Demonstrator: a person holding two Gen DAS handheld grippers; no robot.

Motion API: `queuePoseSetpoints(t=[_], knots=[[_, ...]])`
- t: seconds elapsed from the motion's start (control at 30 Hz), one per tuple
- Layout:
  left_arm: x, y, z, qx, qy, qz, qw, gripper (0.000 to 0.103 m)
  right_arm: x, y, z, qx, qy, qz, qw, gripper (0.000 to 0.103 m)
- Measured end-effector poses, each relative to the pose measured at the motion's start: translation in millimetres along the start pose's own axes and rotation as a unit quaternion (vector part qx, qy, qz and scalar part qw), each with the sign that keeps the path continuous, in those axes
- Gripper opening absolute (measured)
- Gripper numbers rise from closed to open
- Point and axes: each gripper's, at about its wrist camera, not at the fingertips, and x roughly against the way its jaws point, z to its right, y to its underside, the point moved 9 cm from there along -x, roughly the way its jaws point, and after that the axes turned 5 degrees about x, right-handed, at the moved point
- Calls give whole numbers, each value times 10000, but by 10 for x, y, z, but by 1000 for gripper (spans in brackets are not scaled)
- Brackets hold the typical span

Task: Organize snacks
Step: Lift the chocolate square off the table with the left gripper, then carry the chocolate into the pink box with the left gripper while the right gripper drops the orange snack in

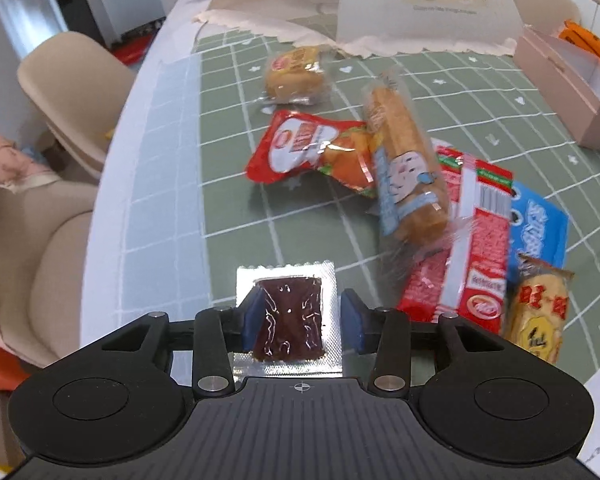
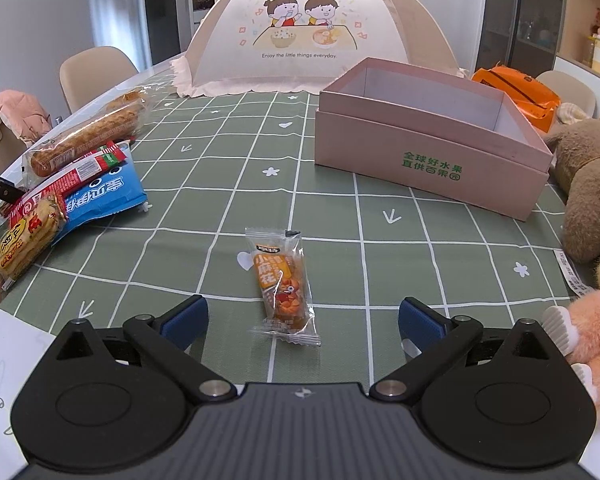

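My left gripper (image 1: 302,320) is open, its blue pads on either side of a foil sachet of dark jerky (image 1: 290,318) lying on the table; whether the pads touch it I cannot tell. Beyond it lies a snack pile: a red bag (image 1: 300,148), a long bread roll (image 1: 406,160), a red wafer pack (image 1: 468,248), a blue cookie pack (image 1: 540,224), a rice cracker pack (image 1: 538,312) and a bun (image 1: 296,74). My right gripper (image 2: 303,320) is open wide, straddling a small orange snack packet (image 2: 284,286). An open pink box (image 2: 432,136) stands beyond it.
A mesh food cover (image 2: 304,36) stands at the table's back. Plush toys (image 2: 592,184) lie at the right edge beside the box. An orange bag (image 2: 516,92) sits behind the box. Chairs (image 1: 72,88) stand along the left side. White paper (image 2: 0,360) lies at the near edge.
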Motion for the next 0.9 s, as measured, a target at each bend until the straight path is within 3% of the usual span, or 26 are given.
queuePoseSetpoints(t=[0.33,0.4,0.53,0.8,0.9], knots=[[16,9,-259,384,-413,39,9984,48,7,3,6,-11,12,48,10000,101],[14,6,-261,482,-288,88,9984,45,7,5,6,-13,12,47,10000,101],[0,1,-158,563,262,-12,9981,51,5,4,9,-14,7,49,10000,103],[7,21,-86,562,243,126,9980,51,25,20,-1,35,-72,49,10000,103],[7,19,-87,552,179,179,9982,50,12,-5,-1,131,-210,-141,9996,102]])
